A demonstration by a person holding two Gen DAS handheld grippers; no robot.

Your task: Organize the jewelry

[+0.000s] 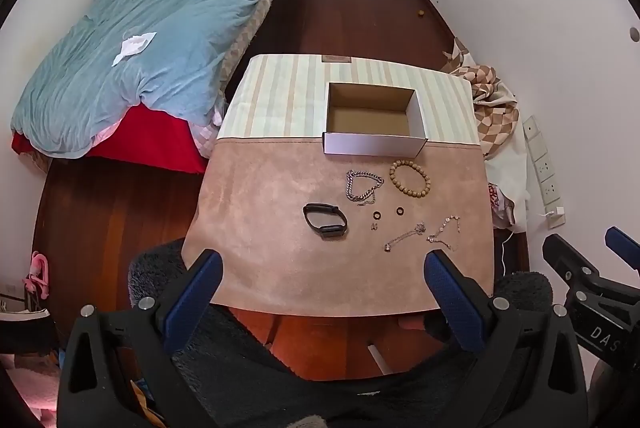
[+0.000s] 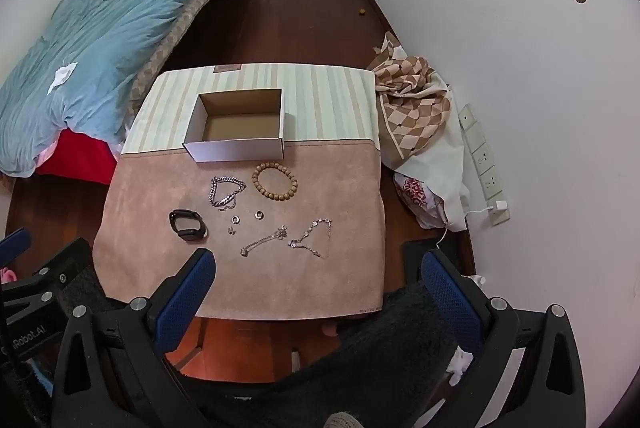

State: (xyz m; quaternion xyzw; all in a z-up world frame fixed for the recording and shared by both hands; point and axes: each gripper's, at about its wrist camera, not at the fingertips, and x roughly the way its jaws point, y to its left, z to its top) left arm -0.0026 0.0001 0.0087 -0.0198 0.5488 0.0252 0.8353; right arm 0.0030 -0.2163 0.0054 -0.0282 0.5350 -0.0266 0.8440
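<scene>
1. Left gripper [image 1: 322,280] hovers over the table's near edge, fingers spread wide, holding nothing.
2. Right gripper [image 2: 316,278] likewise, spread and empty.
3. Jewelry lies on the tan mat [image 2: 160,268]: bead bracelet [image 2: 275,181], chain [image 2: 226,191], black band [image 2: 188,225], just before the open box [image 2: 236,149].

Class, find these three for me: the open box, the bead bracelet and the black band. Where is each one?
Box [image 1: 372,145]: left wrist view, on its white front wall.
Bead bracelet [image 2: 260,190]: right wrist view, on a bead at the ring's left side.
Black band [image 1: 329,230]: left wrist view, on its thick near part.
</scene>
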